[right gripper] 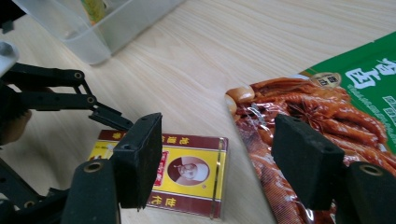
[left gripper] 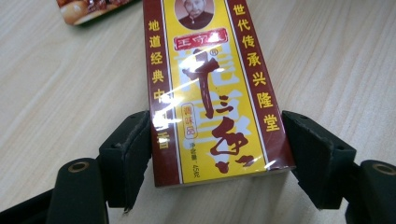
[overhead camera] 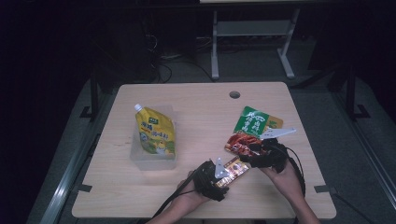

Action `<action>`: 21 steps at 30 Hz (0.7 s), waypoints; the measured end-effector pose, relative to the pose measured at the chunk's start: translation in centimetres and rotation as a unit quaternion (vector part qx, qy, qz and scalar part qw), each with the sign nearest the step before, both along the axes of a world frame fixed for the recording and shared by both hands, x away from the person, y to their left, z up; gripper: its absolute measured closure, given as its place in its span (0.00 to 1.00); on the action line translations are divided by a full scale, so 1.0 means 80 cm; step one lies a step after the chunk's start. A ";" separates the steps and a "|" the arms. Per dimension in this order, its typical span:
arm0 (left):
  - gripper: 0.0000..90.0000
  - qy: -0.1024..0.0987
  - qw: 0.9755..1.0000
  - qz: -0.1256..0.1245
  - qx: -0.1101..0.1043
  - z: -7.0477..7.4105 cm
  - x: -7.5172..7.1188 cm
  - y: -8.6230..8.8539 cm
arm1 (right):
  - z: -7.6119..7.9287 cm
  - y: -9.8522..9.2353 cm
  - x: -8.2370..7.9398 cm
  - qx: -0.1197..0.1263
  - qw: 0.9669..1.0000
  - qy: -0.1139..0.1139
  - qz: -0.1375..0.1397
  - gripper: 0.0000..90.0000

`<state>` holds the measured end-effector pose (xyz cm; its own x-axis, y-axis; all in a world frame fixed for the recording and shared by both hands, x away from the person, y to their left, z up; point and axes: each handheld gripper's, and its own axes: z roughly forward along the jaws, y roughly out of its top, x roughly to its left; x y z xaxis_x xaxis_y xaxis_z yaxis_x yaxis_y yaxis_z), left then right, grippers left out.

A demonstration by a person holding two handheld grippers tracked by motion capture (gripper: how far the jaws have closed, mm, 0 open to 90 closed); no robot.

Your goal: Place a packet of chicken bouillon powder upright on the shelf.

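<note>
Straddling the red-and-yellow box lying flat on the desk, the left gripper has its fingers open, not yet clamping; closing off-centre could skid it. Right gripper hovers open, empty.

Dim, dark-edged high view; bright, sharp gripper views with packet glare

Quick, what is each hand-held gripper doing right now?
Left hand-held gripper: open, jaws either side of the yellow-and-red seasoning box.
Right hand-held gripper: open, holding nothing.
</note>
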<state>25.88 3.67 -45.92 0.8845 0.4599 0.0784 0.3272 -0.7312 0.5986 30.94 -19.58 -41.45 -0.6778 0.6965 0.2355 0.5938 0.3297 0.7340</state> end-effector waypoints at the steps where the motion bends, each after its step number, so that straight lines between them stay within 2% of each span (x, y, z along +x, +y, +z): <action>1: 0.31 0.003 1.000 -0.001 0.000 0.000 0.001 0.000 | 0.000 0.000 -0.001 0.001 1.000 0.004 -0.004 0.36; 5: 0.33 0.009 1.000 -0.002 -0.001 0.001 0.002 0.001 | -0.004 0.000 -0.001 0.000 1.000 0.004 -0.003 0.36; 7: 0.34 0.005 1.000 -0.004 0.004 0.003 0.002 0.002 | -0.004 0.000 -0.002 -0.001 1.000 0.014 -0.005 0.36; 9: 0.35 0.005 1.000 -0.001 0.003 0.004 0.002 0.003 | -0.005 -0.001 -0.002 0.001 1.000 0.013 -0.007 0.35; 11: 0.35 -0.004 1.000 0.001 0.004 0.004 0.001 0.005 | -0.005 -0.002 -0.002 0.002 1.000 0.013 -0.007 0.35; 14: 0.36 -0.001 1.000 0.007 -0.003 0.004 0.002 0.009 | -0.007 -0.003 -0.001 0.005 1.000 0.011 -0.005 0.35; 21: 0.36 -0.020 0.999 0.028 -0.018 0.010 0.002 0.022 | -0.010 0.001 0.004 0.021 0.999 0.035 -0.001 0.35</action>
<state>26.04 5.42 -45.11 0.8541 0.5111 0.0964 0.3414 -0.6908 0.6373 31.30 -19.51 -42.22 -0.6568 0.6869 0.3111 0.6450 0.2980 0.7037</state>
